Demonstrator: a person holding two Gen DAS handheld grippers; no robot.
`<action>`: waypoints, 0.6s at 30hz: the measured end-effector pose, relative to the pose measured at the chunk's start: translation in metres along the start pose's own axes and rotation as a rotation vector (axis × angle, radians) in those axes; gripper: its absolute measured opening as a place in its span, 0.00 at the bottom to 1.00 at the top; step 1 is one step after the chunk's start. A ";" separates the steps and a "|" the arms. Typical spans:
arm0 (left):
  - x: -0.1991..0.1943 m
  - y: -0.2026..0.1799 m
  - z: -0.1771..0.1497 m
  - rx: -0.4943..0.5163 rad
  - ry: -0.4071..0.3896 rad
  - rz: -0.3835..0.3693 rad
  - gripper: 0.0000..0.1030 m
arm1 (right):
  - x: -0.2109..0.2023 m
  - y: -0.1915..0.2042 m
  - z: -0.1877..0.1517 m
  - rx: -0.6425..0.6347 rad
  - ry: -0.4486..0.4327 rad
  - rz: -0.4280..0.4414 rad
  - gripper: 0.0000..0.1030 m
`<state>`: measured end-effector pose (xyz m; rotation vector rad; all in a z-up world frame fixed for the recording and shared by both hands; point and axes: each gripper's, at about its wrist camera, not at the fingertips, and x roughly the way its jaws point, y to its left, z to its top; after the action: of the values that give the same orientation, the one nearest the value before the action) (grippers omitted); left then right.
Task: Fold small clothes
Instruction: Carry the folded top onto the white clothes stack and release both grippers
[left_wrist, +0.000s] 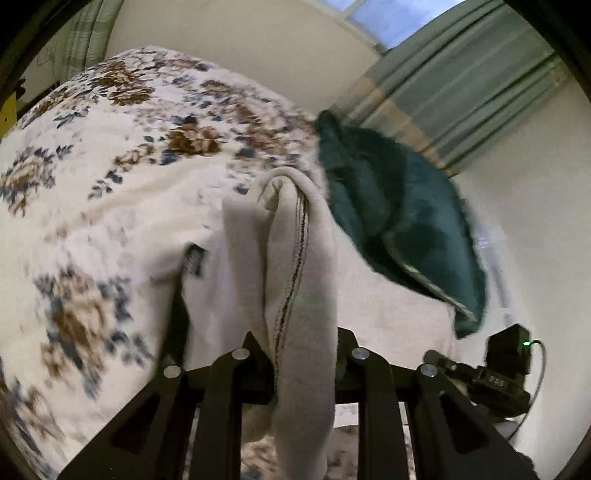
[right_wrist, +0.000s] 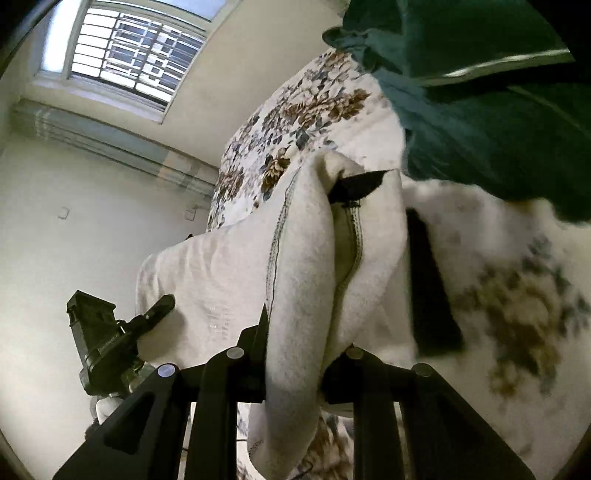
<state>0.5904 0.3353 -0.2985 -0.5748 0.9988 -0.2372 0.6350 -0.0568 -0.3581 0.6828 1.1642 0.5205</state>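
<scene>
A cream fleece garment (left_wrist: 288, 266) with dark seam stitching and black trim hangs stretched between my two grippers above a floral bedspread (left_wrist: 110, 166). My left gripper (left_wrist: 299, 354) is shut on one bunched edge of it. My right gripper (right_wrist: 299, 354) is shut on the other edge of the garment (right_wrist: 303, 258), which folds over the jaws and hides the fingertips. The right gripper (left_wrist: 480, 373) also shows at the lower right in the left wrist view. The left gripper (right_wrist: 122, 332) shows at the lower left in the right wrist view.
A dark green fuzzy cloth (left_wrist: 399, 229) lies on the bedspread beside the garment; it also fills the upper right of the right wrist view (right_wrist: 480, 103). A window (right_wrist: 129, 55) with bars, striped curtains (left_wrist: 461, 92) and pale walls are behind.
</scene>
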 end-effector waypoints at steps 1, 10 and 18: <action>0.013 0.009 0.008 -0.009 0.025 0.022 0.21 | 0.015 0.000 0.011 -0.006 0.002 -0.029 0.20; 0.029 0.010 -0.003 0.072 0.029 0.349 0.76 | 0.072 -0.002 0.040 -0.089 0.062 -0.342 0.59; 0.014 -0.032 -0.051 0.195 -0.020 0.605 0.90 | 0.042 0.052 -0.006 -0.306 -0.063 -0.742 1.00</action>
<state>0.5565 0.2853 -0.3117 -0.0817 1.0710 0.2080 0.6413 0.0095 -0.3488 -0.0192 1.1513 0.0384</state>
